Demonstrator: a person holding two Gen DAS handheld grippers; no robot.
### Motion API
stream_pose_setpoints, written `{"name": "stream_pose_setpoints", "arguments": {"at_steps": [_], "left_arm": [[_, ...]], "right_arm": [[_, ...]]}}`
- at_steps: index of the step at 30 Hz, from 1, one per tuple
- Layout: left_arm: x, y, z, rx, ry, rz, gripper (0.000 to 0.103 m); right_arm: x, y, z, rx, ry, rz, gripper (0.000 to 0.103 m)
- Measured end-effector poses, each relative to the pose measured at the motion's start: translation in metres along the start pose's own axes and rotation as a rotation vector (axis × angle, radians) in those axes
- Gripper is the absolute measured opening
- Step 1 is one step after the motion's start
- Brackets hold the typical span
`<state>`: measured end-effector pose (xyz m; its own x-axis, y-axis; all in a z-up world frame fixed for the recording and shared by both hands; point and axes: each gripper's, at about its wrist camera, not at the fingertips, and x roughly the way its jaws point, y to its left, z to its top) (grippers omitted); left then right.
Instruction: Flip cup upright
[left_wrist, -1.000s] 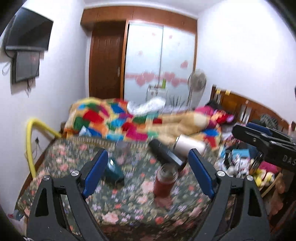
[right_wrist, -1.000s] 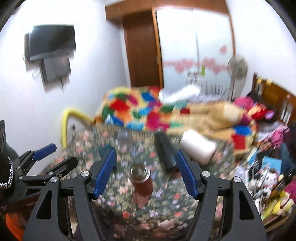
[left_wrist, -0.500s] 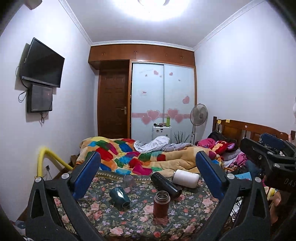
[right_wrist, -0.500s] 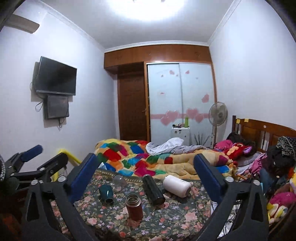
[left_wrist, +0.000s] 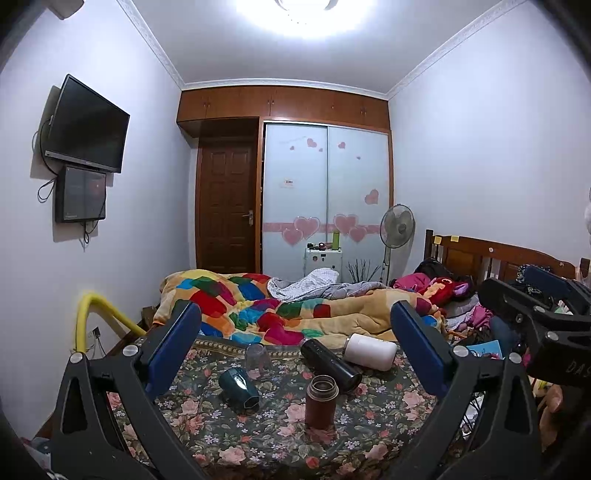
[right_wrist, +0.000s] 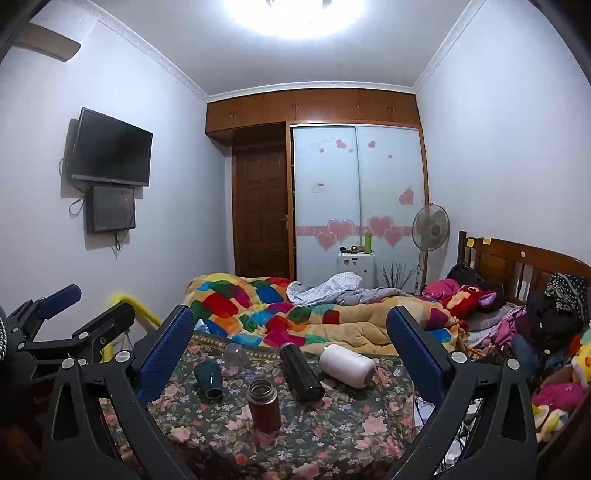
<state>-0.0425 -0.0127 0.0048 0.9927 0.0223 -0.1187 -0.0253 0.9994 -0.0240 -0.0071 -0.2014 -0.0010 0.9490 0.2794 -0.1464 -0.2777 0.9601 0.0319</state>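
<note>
Blue-padded jaws of both grippers (left_wrist: 295, 343) (right_wrist: 291, 339) gape wide, holding nothing.

I hold my left gripper (left_wrist: 295, 345) up in the air. Its two blue fingers (left_wrist: 173, 347) stand wide apart, and nothing sits between them. It points straight ahead and stays level. My right gripper (right_wrist: 290, 341) is up in the air too. Its blue fingers (right_wrist: 415, 354) are spread just as wide, with nothing in them. The two grippers are side by side. From the left camera I see the right one (left_wrist: 535, 306) poking in at the right edge. From the right camera I see the left one (right_wrist: 70, 314) poking in at the left edge. Neither one touches anything.
</note>
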Motion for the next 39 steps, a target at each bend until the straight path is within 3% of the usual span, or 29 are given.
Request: {"name": "stream_pose_setpoints", "arguments": {"at_steps": [39], "left_arm": [[0.014, 0.0, -0.006, -0.009, 0.041, 0.003, 0.103]], "right_arm": [[0.008, -0.01, -0.002, 0.029, 0.051, 0.001, 0.103]]}}
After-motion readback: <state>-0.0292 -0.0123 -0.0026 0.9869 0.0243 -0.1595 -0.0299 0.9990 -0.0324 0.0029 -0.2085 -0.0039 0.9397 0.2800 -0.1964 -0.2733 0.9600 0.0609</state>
